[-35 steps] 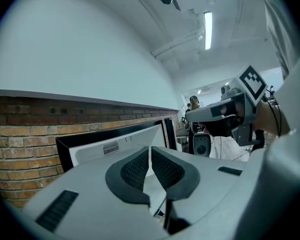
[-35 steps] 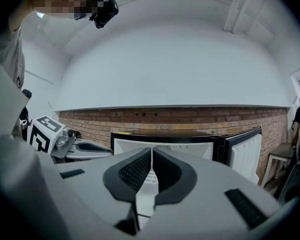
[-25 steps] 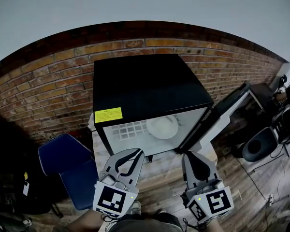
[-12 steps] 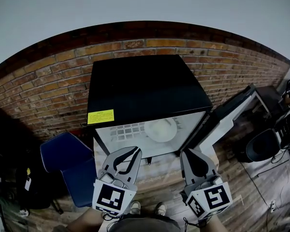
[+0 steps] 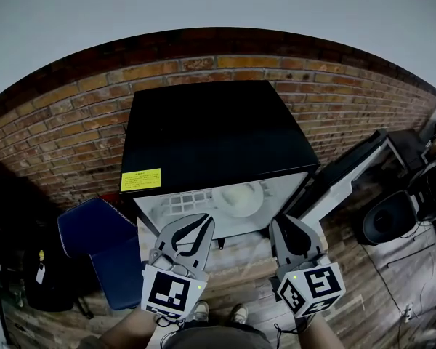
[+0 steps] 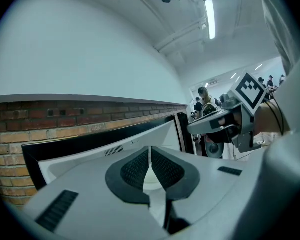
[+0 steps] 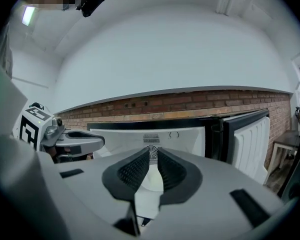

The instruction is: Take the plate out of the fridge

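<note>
Facing plate (image 5: 241,197) inside open fridge (image 5: 211,133)

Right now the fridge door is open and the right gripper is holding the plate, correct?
Not quite: the fridge door is open, but the right gripper is shut on nothing, in front of the fridge. The plate lies inside, as the head view shows.

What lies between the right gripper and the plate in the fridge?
Nothing stands there. In the head view, only bare white fridge shelf separates the right gripper from the plate.
</note>
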Demonstrator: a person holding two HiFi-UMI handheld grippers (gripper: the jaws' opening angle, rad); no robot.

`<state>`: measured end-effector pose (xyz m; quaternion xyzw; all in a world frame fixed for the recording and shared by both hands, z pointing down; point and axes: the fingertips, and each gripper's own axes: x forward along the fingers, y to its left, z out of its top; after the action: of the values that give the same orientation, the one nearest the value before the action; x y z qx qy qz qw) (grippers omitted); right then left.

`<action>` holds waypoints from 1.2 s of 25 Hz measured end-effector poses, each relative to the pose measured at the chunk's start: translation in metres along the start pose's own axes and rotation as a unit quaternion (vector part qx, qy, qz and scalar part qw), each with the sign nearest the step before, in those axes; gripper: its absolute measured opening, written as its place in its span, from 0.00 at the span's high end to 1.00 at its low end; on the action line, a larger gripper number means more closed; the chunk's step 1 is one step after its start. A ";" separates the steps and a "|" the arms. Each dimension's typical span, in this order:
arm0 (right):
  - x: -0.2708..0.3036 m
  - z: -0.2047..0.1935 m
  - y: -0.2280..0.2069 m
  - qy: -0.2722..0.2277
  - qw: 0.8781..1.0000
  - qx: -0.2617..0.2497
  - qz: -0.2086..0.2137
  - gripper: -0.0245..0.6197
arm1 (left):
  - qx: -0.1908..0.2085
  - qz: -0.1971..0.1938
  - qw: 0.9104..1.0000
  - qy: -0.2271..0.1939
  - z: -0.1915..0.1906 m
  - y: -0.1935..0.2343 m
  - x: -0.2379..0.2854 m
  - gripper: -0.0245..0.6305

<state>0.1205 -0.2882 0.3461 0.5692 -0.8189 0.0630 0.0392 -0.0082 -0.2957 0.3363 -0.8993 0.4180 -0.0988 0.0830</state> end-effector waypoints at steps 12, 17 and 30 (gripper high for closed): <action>0.041 -0.034 -0.033 0.011 0.995 0.093 -0.022 0.74 | 0.006 -0.003 1.000 0.023 -0.033 0.003 0.039 0.92; 0.056 -0.061 -0.039 0.037 0.991 0.124 -0.019 0.72 | 0.001 -0.002 0.999 0.044 -0.054 0.004 0.051 0.92; 0.088 -0.121 -0.048 0.074 0.962 0.262 -0.009 0.66 | -0.011 -0.008 0.996 0.087 -0.083 0.003 0.066 0.92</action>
<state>0.1337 -0.3689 0.4806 0.5606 -0.7632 0.3171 -0.0508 0.0104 -0.3535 0.4231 -0.8913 0.4178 -0.1724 0.0356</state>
